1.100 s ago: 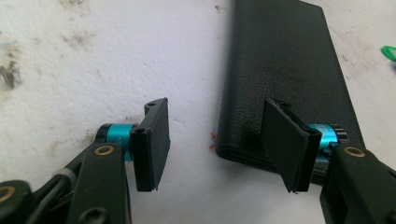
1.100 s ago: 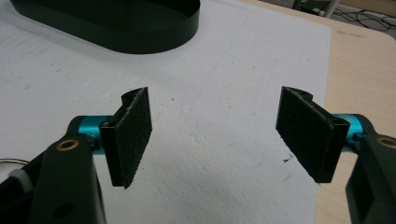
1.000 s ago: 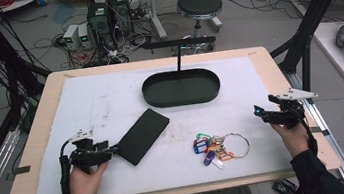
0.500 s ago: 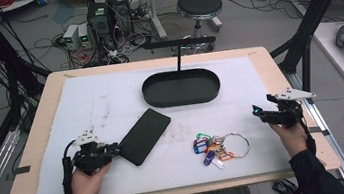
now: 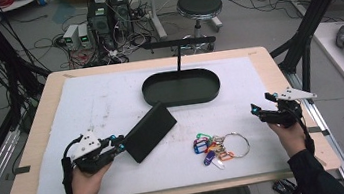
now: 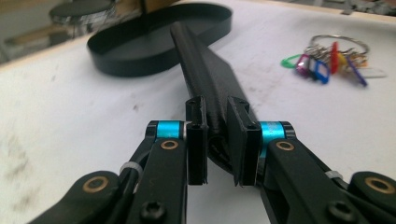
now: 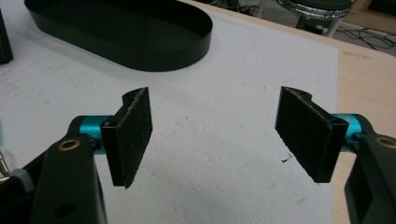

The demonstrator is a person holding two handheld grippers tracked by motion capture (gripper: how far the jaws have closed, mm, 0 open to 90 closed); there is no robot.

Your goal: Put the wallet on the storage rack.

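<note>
A: What has the left claw (image 5: 122,145) got?

B: It is clamped on the near corner of the flat black case (image 5: 151,131). In the left gripper view the two pads (image 6: 196,140) have just closed in and now press on the case's edge from either side, and the case (image 6: 205,74) runs straight ahead of the claw, tilted up on its edge rather than lying flat.

A: And beyond it?

B: Past the far end of the case sits the black oval tray (image 5: 181,87) on the white surface (image 5: 86,108). Off to the claw's right, well apart from the case, lies the bunch of keys with coloured tags (image 5: 215,148).

A: The other hand?

B: The right claw (image 5: 254,111) stands wide apart with nothing between its pads (image 7: 133,135). It hovers over bare white surface near the edge, with the keys to its left and the tray ahead and to the left (image 7: 126,35).
</note>
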